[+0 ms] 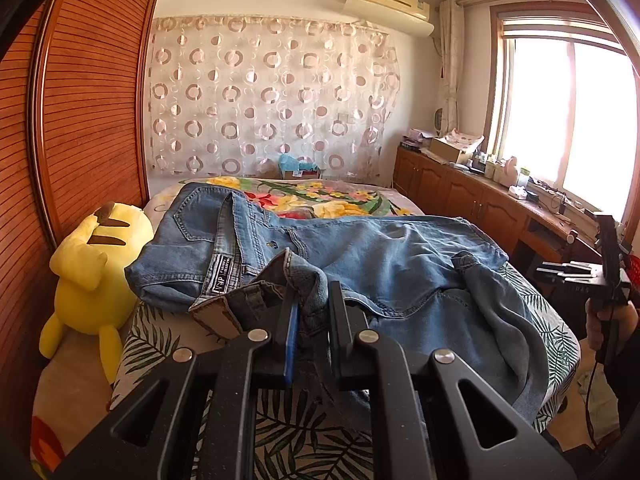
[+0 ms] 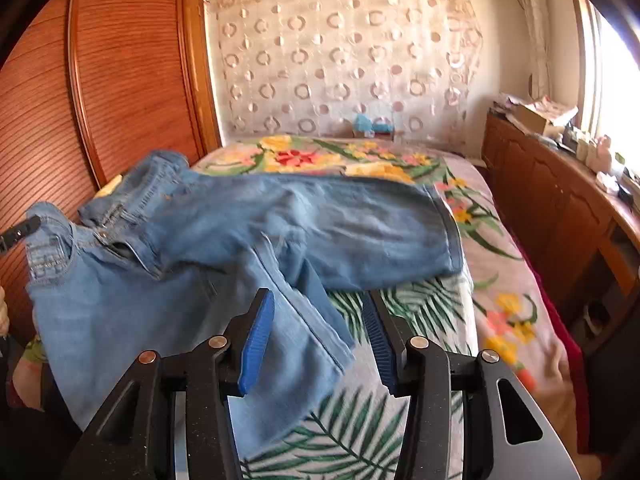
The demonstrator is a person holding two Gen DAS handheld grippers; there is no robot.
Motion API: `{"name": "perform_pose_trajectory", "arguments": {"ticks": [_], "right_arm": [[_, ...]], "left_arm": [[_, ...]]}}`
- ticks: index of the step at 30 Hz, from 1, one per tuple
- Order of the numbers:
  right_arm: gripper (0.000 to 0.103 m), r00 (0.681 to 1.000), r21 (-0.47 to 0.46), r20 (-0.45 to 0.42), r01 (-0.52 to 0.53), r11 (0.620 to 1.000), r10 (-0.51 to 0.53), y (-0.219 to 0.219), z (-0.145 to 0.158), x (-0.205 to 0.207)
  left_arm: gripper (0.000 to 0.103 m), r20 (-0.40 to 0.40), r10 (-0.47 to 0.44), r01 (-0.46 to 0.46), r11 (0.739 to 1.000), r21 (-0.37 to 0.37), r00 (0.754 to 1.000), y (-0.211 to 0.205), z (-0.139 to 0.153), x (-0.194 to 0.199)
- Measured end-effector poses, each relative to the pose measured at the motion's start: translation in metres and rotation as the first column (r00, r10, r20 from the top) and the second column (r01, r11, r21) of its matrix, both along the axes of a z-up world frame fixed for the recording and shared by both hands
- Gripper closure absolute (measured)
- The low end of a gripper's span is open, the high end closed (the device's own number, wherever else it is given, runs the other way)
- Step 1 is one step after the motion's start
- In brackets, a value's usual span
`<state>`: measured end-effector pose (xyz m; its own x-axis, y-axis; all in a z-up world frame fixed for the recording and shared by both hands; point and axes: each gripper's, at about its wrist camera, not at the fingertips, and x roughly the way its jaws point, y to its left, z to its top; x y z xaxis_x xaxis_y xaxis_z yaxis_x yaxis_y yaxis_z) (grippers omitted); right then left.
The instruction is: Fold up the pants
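Light-blue jeans (image 1: 400,264) lie crumpled across the bed, waist to the left and legs to the right. My left gripper (image 1: 312,296) is shut on a bunched fold of the waistband near the label. In the right wrist view its black tip (image 2: 24,228) shows at the far left edge, at the jeans' waist (image 2: 52,240). My right gripper (image 2: 318,308) is open, its blue pads well apart, with the loose end of a jeans leg (image 2: 296,344) lying between and under them, not pressed. A hand holds that gripper (image 1: 560,271) at the bed's right side.
A yellow plush toy (image 1: 92,276) lies at the bed's left edge against the slatted wooden wardrobe (image 1: 80,120). The floral bedspread (image 2: 500,280) stretches beyond the jeans. A wooden cabinet (image 1: 460,192) with clutter runs under the bright window on the right.
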<state>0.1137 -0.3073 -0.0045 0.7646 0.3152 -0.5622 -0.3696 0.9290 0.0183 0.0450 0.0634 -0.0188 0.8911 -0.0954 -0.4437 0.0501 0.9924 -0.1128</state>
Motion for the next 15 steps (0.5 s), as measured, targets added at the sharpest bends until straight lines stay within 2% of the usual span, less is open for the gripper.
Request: {"name": "perform_pose_trajectory", "arguments": {"ticks": [6,15], "right_arm": [[0.055,0.994,0.019,-0.098,0.054,0.998,-0.051,-0.01,-0.035,0.008],[0.055,0.98,0.047,-0.195,0.058,0.997,-0.047,0.009,-0.055,0.028]], "left_arm": [[0.089,-0.009,0.001,-0.001,1.0,0.004,1.0,-0.001,-0.001,0.001],[0.089,-0.011,0.003,-0.003,1.0,0.004,1.0,0.0,-0.002,0.001]]}}
